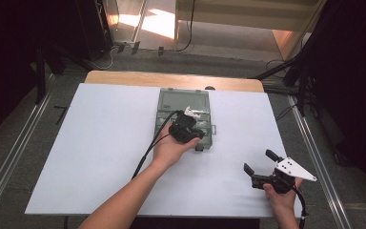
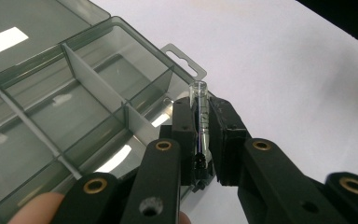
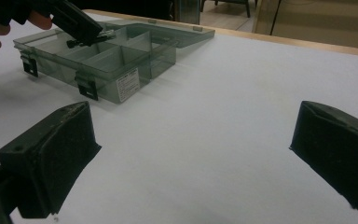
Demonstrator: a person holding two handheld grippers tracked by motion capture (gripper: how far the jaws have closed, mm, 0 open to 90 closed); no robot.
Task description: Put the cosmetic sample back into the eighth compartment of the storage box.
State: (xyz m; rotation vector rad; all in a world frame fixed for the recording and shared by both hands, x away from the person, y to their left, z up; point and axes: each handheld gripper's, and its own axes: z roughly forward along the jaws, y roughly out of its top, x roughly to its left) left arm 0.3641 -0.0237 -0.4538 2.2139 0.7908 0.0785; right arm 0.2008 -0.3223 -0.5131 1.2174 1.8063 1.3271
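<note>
On the white table top (image 1: 100, 143), the left gripper (image 1: 187, 130) hangs over the near right part of the clear grey box (image 1: 171, 102), which lies open toward the far edge, a little right of the middle. Its jaws are clamped on a small glass tube (image 2: 199, 122) with a dark cap at the near end. In the left gripper view the tube runs lengthwise between the pads, along the jaws' own line, its open end sticking out past the tips toward the box's hanging tab (image 2: 185, 60). The tube sits just above the box's right wall, beside the small corner compartment (image 2: 147, 98). Which way that compartment lies from the tube is the thing that counts: slightly left and below, so the drop likely needs a short shift inward and a tilt to match the compartment's long side. Further right, by the table's near right corner, the right gripper (image 1: 263, 168) rests well apart from the box, jaws spread wide with nothing between them. The left hand is plainly the nearer one.
</note>
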